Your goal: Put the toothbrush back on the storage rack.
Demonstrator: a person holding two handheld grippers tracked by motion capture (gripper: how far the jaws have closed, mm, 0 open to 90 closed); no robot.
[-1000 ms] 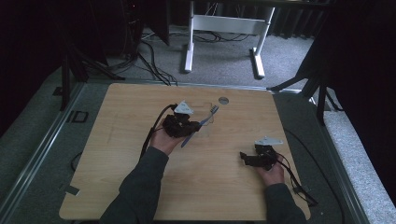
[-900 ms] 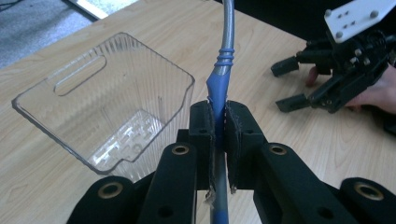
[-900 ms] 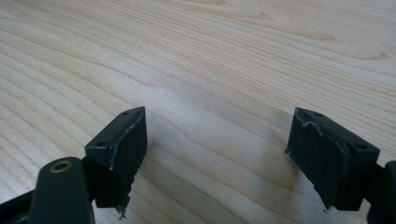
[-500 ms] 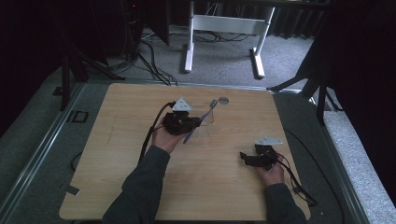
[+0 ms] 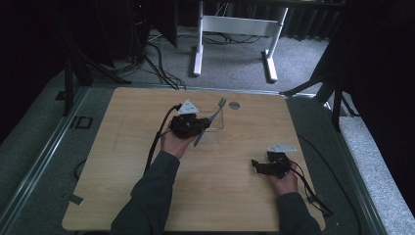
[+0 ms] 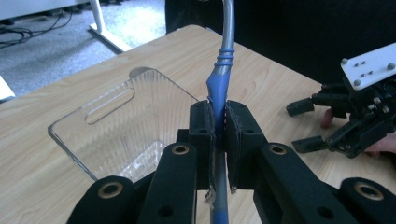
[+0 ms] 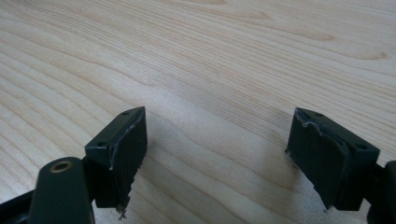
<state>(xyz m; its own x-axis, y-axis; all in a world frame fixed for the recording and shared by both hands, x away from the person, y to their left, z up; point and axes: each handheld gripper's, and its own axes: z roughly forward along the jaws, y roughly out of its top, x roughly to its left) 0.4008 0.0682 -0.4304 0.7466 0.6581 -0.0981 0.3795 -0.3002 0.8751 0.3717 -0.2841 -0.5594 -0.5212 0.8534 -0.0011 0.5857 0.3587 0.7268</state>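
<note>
My left gripper (image 5: 203,125) (image 6: 218,126) is shut on a toothbrush (image 6: 219,84) with a blue and grey handle, the pads pressing its blue part. The brush (image 5: 214,115) slants up and away, its head toward the table's far edge. A clear plastic container (image 6: 121,116) (image 5: 219,126) lies on the wood right beside the jaws, its open side toward me. My right gripper (image 5: 257,165) (image 7: 217,149) rests low over bare wood at the near right, jaws wide apart with nothing between them. It also appears in the left gripper view (image 6: 308,126), off to the right.
The wooden table (image 5: 122,147) carries a small grey round disc (image 5: 234,105) near its far edge. Cables trail from both grippers across the table. A white desk frame (image 5: 198,44) and floor cables stand beyond the far edge.
</note>
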